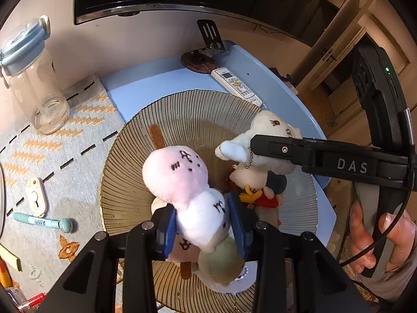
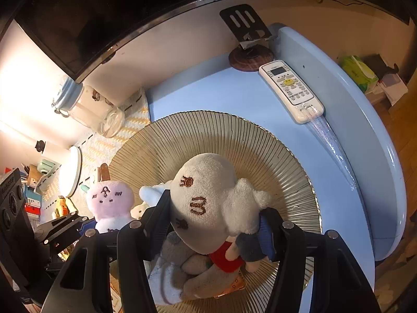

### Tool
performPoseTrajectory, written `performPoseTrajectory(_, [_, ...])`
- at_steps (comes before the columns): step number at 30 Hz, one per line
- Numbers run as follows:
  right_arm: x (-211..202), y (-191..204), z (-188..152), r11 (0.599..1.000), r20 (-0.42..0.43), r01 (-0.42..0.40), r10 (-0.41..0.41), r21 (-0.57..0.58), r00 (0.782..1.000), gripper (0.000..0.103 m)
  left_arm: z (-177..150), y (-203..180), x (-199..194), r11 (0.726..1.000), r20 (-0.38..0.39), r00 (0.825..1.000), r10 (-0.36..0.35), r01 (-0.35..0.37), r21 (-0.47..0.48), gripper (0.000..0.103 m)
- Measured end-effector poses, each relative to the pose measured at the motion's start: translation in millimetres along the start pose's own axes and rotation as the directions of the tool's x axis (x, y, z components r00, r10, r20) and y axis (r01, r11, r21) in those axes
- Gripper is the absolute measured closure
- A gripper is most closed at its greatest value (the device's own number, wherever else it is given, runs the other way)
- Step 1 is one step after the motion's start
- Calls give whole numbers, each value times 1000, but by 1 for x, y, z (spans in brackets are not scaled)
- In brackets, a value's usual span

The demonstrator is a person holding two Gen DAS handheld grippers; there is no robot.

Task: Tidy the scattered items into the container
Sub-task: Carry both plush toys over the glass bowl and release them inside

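Left gripper (image 1: pixel 203 224) clamped on fuzzy pink-white dango plush (image 1: pixel 182 180); right gripper (image 2: pixel 213 224) clamped on cream plush (image 2: pixel 208 200) (both over ribbed glass plate (image 2: pixel 273 140)).

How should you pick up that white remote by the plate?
Grip the remote across its narrow width, near the middle, coming from above. It lies flat and face up on the blue table, long and slim, so a tool can probably only span its long edges. The end by the plate is more crowded.
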State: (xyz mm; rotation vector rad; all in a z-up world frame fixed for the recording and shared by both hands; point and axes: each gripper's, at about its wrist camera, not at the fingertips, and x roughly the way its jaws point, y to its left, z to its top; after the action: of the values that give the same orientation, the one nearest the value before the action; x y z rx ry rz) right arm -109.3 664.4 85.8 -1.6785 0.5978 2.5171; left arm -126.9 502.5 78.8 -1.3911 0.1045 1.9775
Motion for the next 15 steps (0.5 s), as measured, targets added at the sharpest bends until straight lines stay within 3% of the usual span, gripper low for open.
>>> performPoseTrajectory(7, [6, 5, 5, 1000, -31, 13, -13, -18, 999, 38, 0, 7, 5, 1000, -26, 1000, 2, -2, -19, 69])
performPoseTrajectory(9, [6, 6, 5, 1000, -48, 20, -21, -21, 999, 38, -1, 11, 6, 999, -47, 999, -8, 6, -46, 60])
performPoseTrajectory(11, [3, 6, 3, 999, -43, 31, -32, -27, 999, 38, -4, 14, 4, 998, -50, 999, -15, 11, -69, 57])
performPoseTrajectory(13, [-3, 4, 1, 999, -37, 37, -38, -24, 999, 38, -6, 16, -1, 996, -52, 998, -20, 16, -86, 43])
performPoseTrajectory(15, [-8, 2, -1, 999, -29, 33, -33, -12, 999, 38, -9, 15, -7, 995, -41, 999, -32, 28, -96, 41])
